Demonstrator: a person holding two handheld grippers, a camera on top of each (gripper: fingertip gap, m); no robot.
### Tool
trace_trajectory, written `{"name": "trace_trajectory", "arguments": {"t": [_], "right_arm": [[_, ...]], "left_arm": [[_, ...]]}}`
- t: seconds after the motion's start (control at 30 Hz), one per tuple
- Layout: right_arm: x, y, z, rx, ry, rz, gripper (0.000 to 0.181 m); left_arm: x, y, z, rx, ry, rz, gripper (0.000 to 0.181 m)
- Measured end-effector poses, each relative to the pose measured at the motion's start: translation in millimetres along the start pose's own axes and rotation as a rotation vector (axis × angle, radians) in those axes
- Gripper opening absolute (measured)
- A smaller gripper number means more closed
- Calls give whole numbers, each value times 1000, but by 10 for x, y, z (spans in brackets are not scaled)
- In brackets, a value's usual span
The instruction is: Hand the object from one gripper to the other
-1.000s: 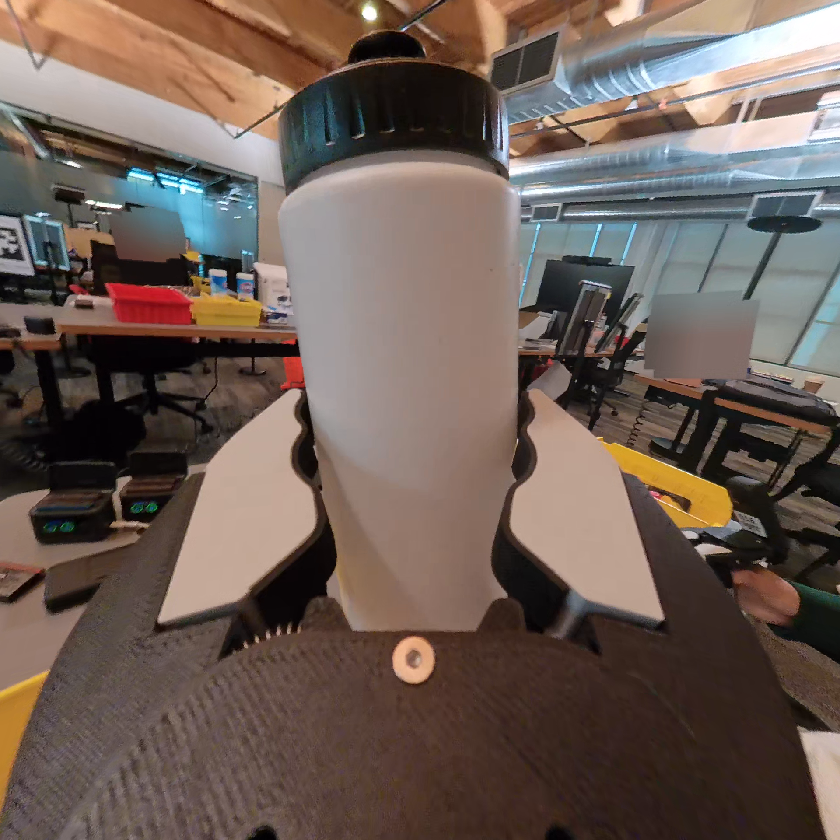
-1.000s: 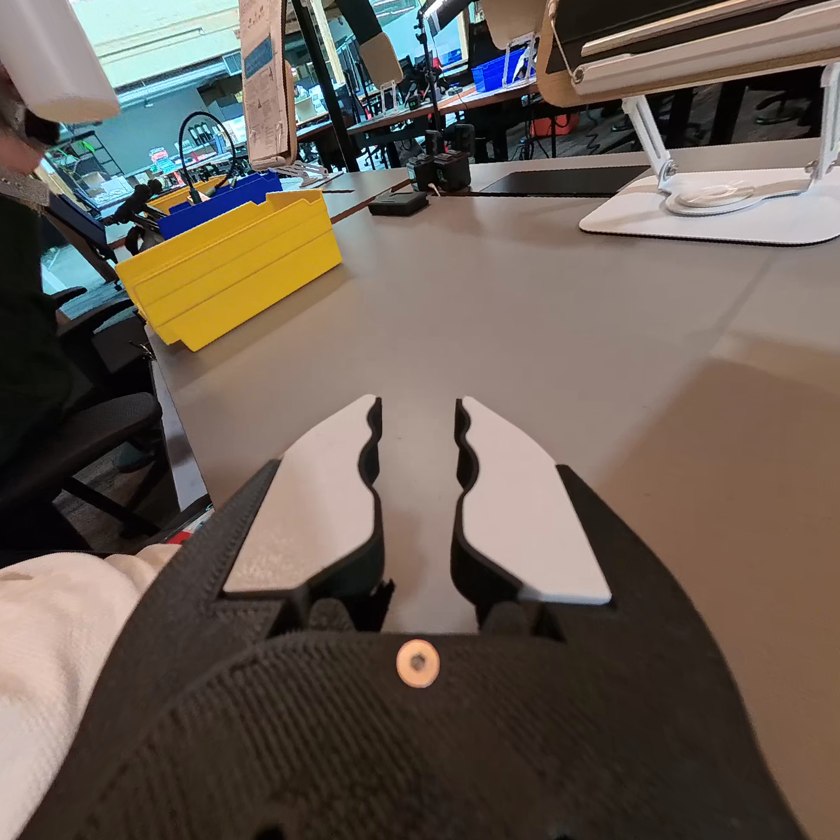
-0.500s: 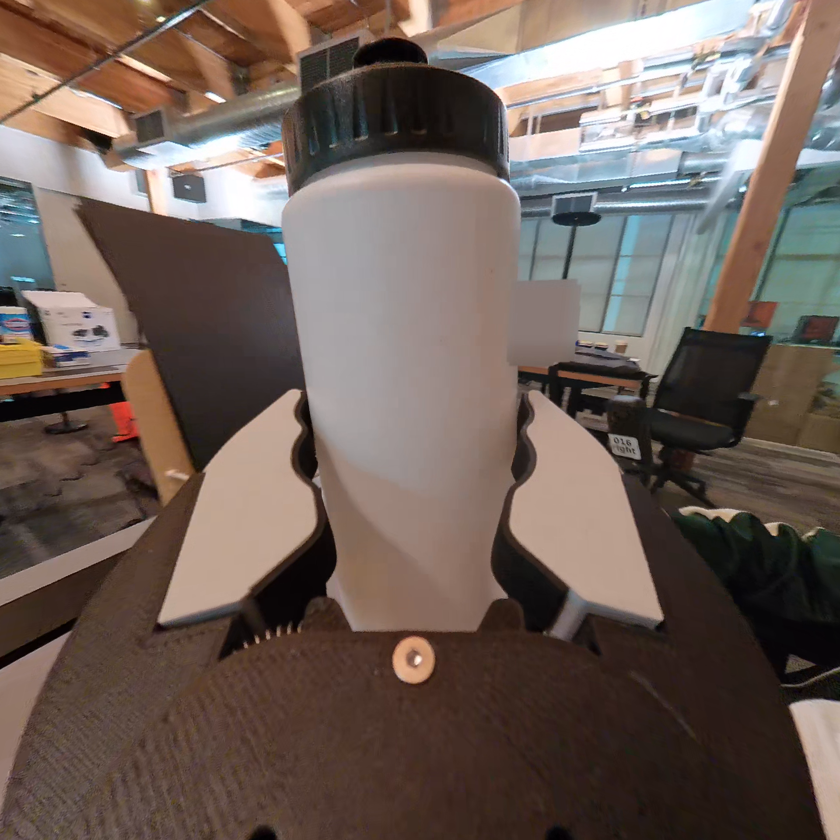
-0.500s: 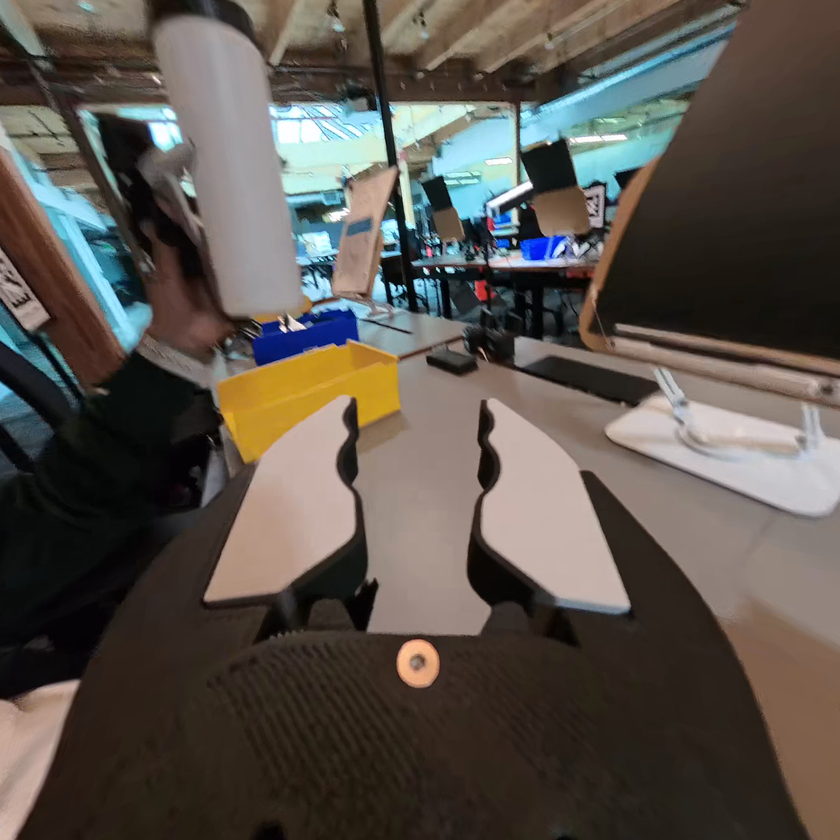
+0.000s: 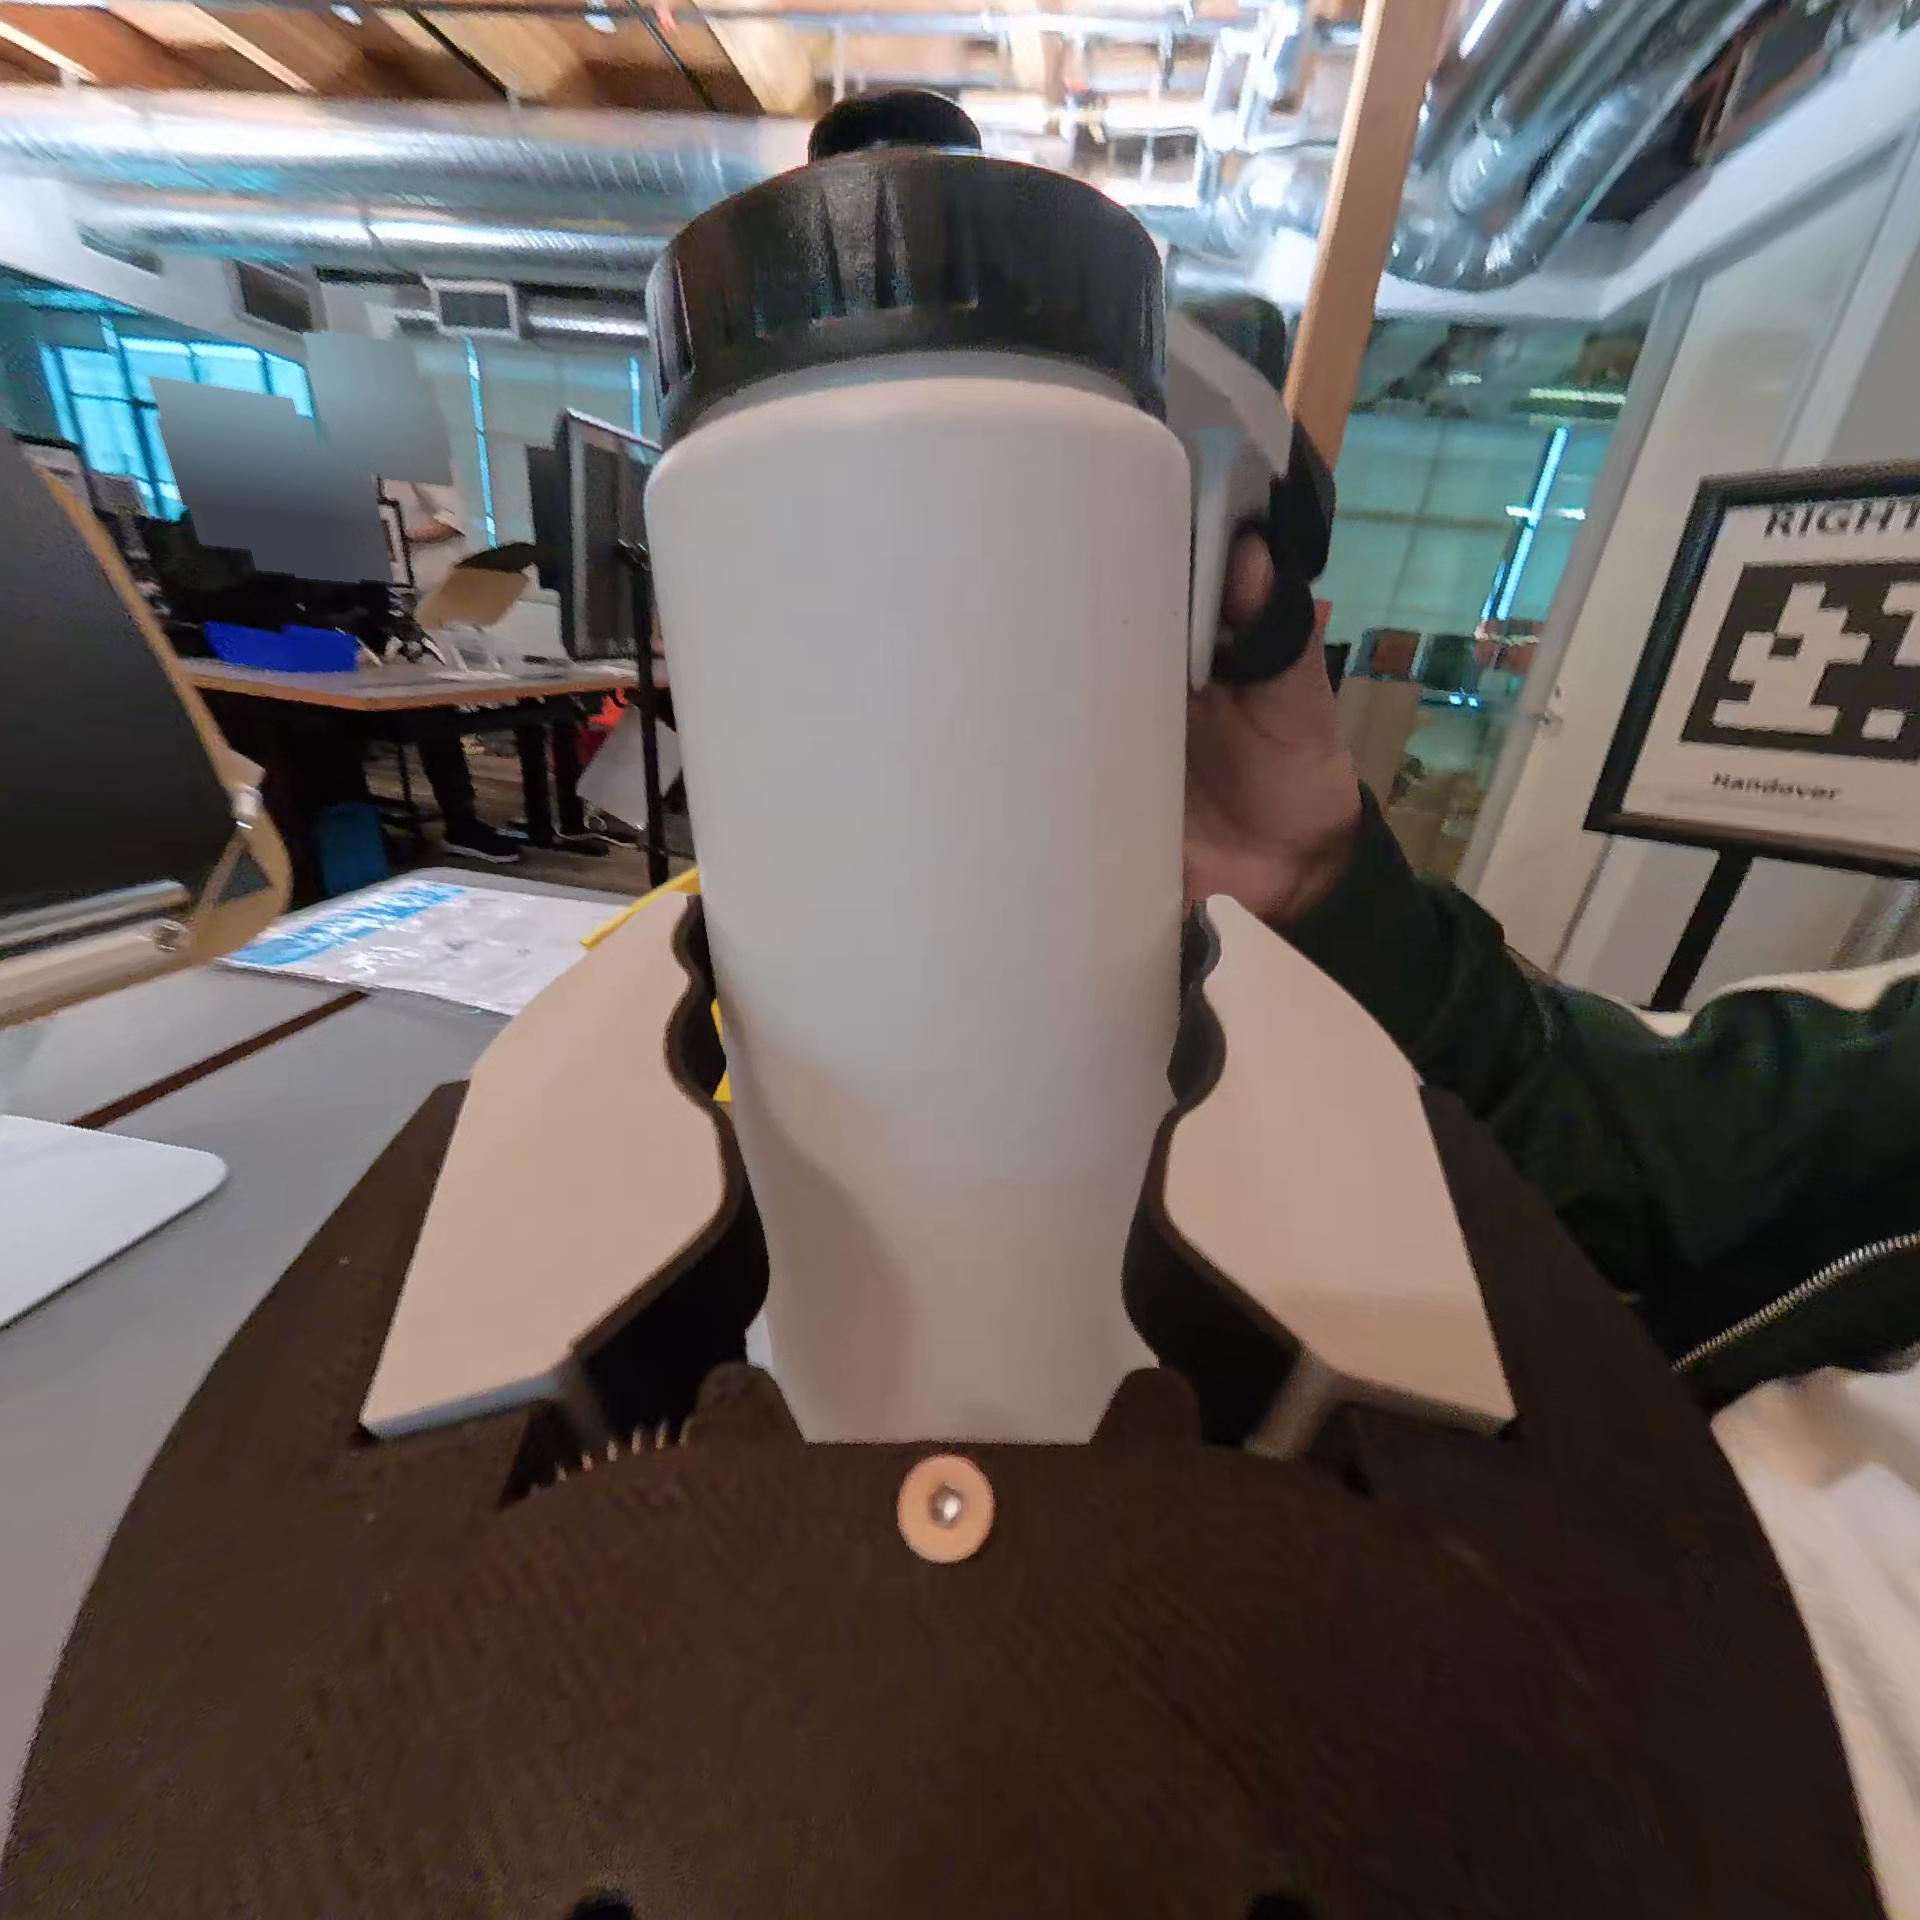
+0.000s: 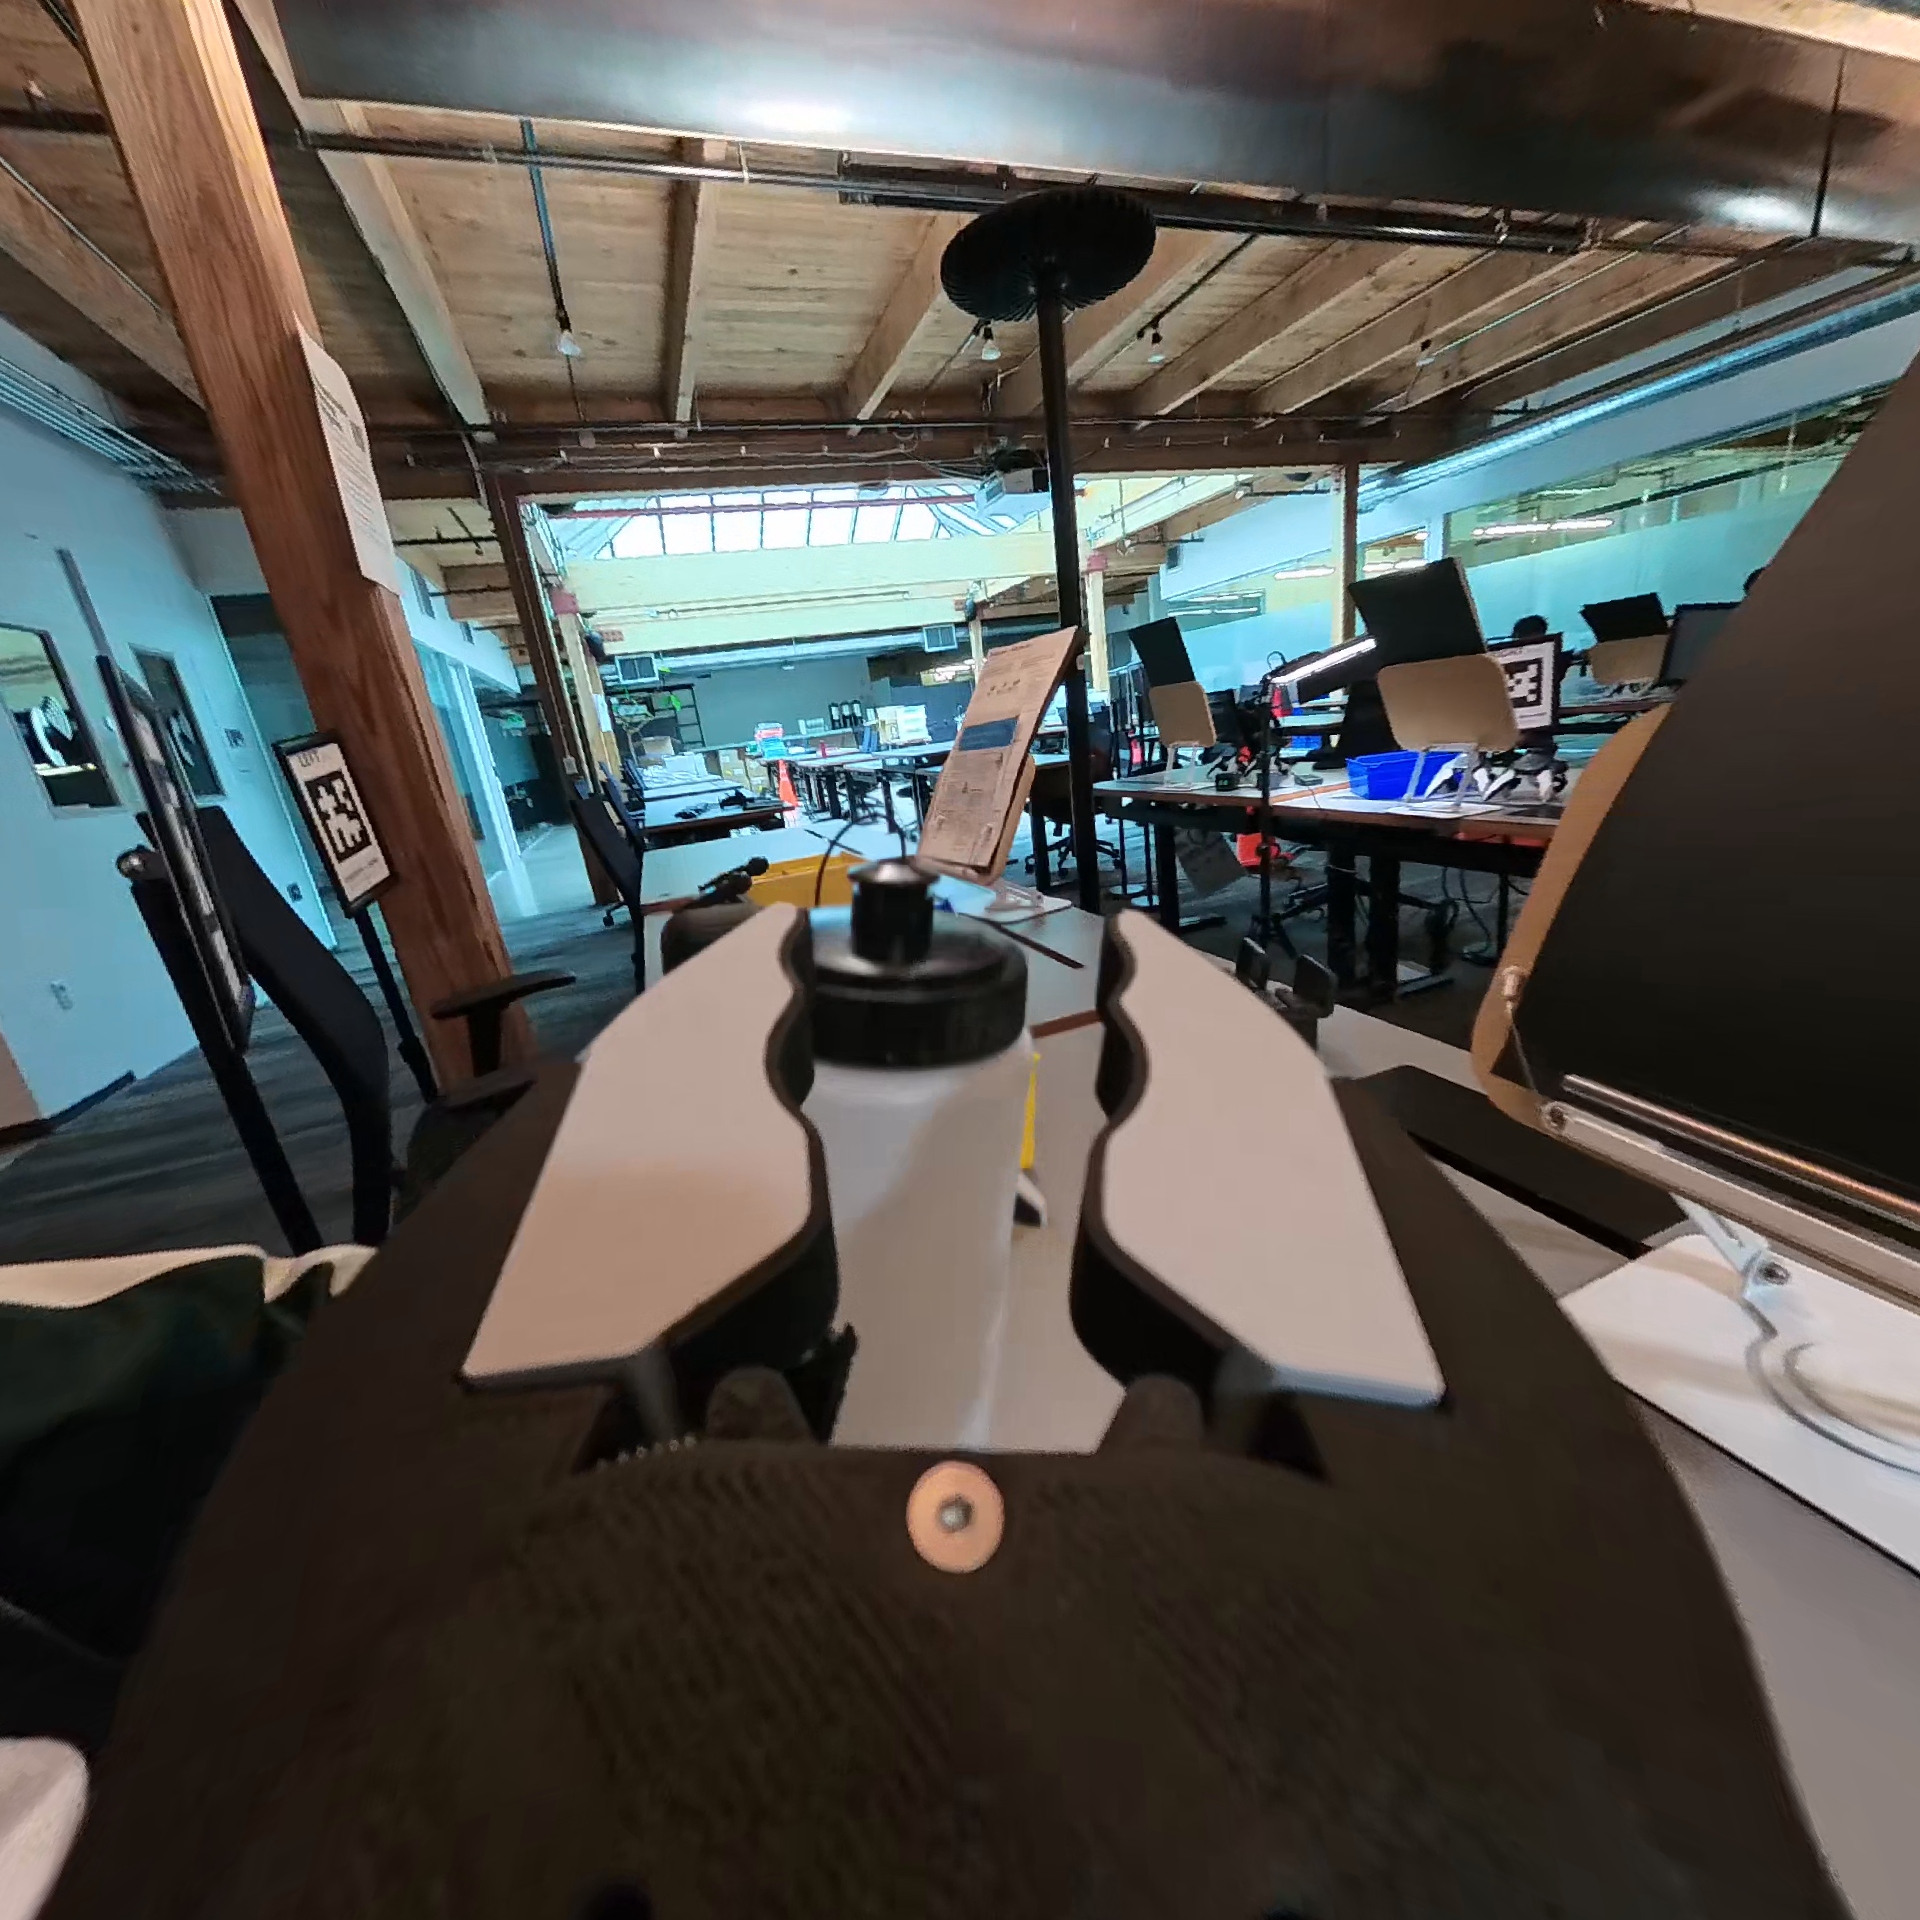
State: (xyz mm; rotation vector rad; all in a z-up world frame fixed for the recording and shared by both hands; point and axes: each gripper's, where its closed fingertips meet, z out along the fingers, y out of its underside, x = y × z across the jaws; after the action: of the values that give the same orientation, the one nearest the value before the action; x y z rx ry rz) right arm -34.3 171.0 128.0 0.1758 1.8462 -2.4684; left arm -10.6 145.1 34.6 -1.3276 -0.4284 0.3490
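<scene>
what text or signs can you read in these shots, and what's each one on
I will not quote writing; these are the things that bear it.
Framed marker sign, left wrist view: large print, legible.
Second framed marker sign beside the wooden post: small print.
Paper notice on that post: too small.
Printed sheet on the table: blurred.
White bottle: no writing visible.

white bottle (image 5: 925,790) w/ black ribbed cap (image 5: 909,291); left gripper (image 5: 940,997) w/ pale grey finger plates on a black textured body, right gripper (image 6: 951,987) same colours. dark green sleeve (image 5: 1621,1122) w/ silver zip, grey table (image 5: 208,1164), yellow bin (image 6: 795,888) and blue bin (image 6: 1392,774) further back. black-and-white square-patterned sign (image 5: 1808,665) in black frame, brown wood post (image 6: 281,520) & ceiling beams.
</scene>
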Motion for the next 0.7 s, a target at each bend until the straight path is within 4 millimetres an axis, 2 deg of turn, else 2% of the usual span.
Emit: {"name": "trace_trajectory", "arguments": {"t": [0.1, 0.27, 0.3, 0.37, 0.53, 0.7], "right_arm": [[-34, 57, -24, -42, -11, -18, 48], [-190, 246, 31, -158, -85, -32, 43], [-217, 275, 42, -178, -96, -37, 41], [-259, 313, 46, -208, -111, -50, 20], [-254, 369, 43, -239, -107, -70, 20], [-128, 331, -5, -214, -75, -32, 19]], "left_arm": [[144, 204, 136, -31, 40, -3, 86], [292, 291, 225, -46, 69, 17, 86], [295, 302, 228, -53, 69, 21, 86], [275, 333, 220, -67, 64, 28, 86], [217, 406, 200, -76, 55, 65, 86], [178, 331, 163, -10, 41, 87, 88]]}}
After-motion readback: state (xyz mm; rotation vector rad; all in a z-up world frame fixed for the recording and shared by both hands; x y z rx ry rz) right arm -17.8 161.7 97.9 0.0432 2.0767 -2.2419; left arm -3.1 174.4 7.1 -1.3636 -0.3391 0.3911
